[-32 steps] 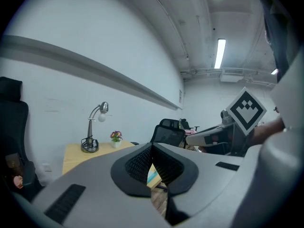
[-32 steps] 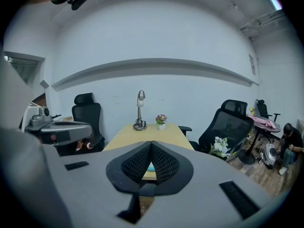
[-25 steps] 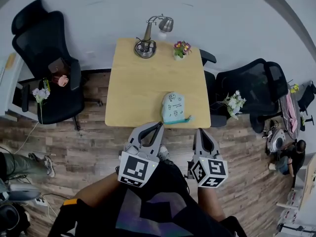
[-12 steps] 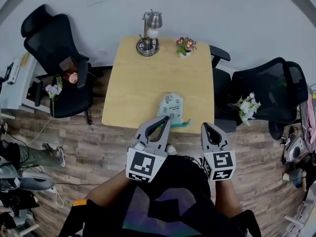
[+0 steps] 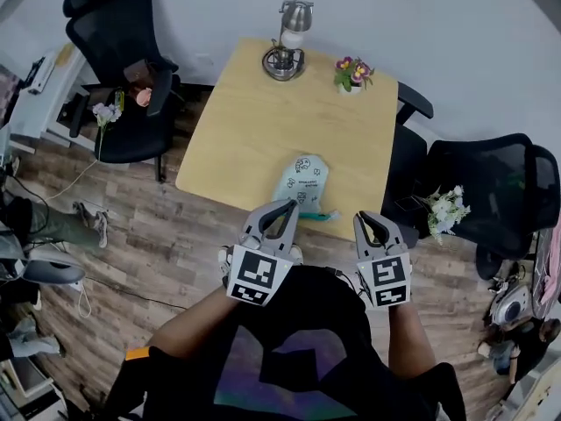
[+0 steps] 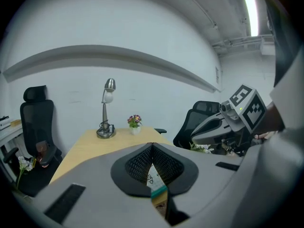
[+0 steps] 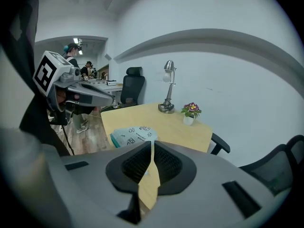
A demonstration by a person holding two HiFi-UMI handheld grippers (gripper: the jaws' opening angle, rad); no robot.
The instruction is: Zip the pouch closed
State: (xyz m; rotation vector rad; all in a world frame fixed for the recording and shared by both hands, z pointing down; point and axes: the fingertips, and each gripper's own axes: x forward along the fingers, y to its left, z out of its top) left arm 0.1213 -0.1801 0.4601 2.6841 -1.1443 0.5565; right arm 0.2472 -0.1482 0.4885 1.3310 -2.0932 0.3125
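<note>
- Task isn't looking started: the pouch [image 5: 302,185] is lying flat on the table [image 5: 245,121], by its near edge and right of middle, w/ nothing touching it.
- The teal zip edge [image 5: 317,215] is running along the pouch's near end, facing the person, w/ its tip poking out to the right. Too small to tell if the zip is open or part shut, or where the slider is sitting.
- The left gripper [image 5: 287,207] is hovering just short of the table's near edge, pointing at the pouch but apart from it. Its jaws are meeting at the tips and holding nothing. In the left gripper view the pouch is only showing thru the gap behind the tips.
- The right gripper [image 5: 365,217] is hovering beside it, off the table's near right corner, also clear of the pouch. Its jaws have just been easing open a hair, but the tips are looking closed together w/ nothing btwn them.
- The lamp [image 5: 287,38] and flower pot [image 5: 352,73] are standing at the far edge, well apart from the pouch, so not getting in the way.
- Left to do, as I'm judging it: everything. That means opening the jaws, pinning the pouch w/ one gripper, catching the slider w/ the other, and pulling along the teal zip edge to its end.
</note>
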